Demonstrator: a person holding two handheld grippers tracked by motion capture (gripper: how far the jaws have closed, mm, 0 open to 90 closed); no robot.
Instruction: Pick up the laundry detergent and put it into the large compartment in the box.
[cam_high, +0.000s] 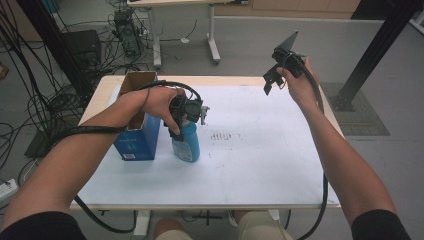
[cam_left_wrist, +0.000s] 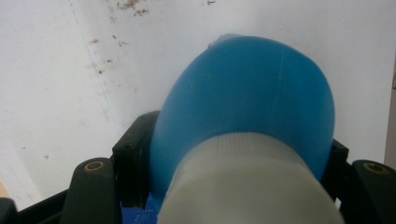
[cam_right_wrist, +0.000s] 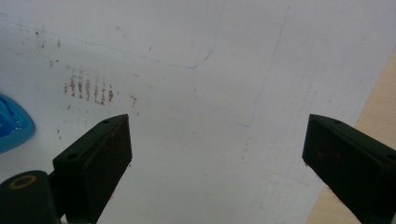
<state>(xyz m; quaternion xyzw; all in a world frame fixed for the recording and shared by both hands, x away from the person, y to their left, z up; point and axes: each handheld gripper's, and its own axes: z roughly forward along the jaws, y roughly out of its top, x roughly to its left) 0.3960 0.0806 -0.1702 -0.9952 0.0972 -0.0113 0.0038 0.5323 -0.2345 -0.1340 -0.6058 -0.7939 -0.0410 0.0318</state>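
1. The left gripper (cam_high: 186, 116) is clamped on the neck of the blue bottle (cam_high: 186, 142).
2. The bottle stands upright on the white sheet (cam_high: 260, 160) of the bench (cam_high: 100, 87).
3. A blue box (cam_high: 136, 142) with an open top stands just beside the bottle.
4. The right gripper (cam_high: 274, 76) is held up in the air, well apart from the bottle.
5. Its jaws are wide apart, with nothing between them.

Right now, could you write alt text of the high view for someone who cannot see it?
A person's left claw is clamped around the neck of a blue bottle standing on a white-topped table, beside an open blue box. The right claw is raised above the table's far right, open and holding nothing.
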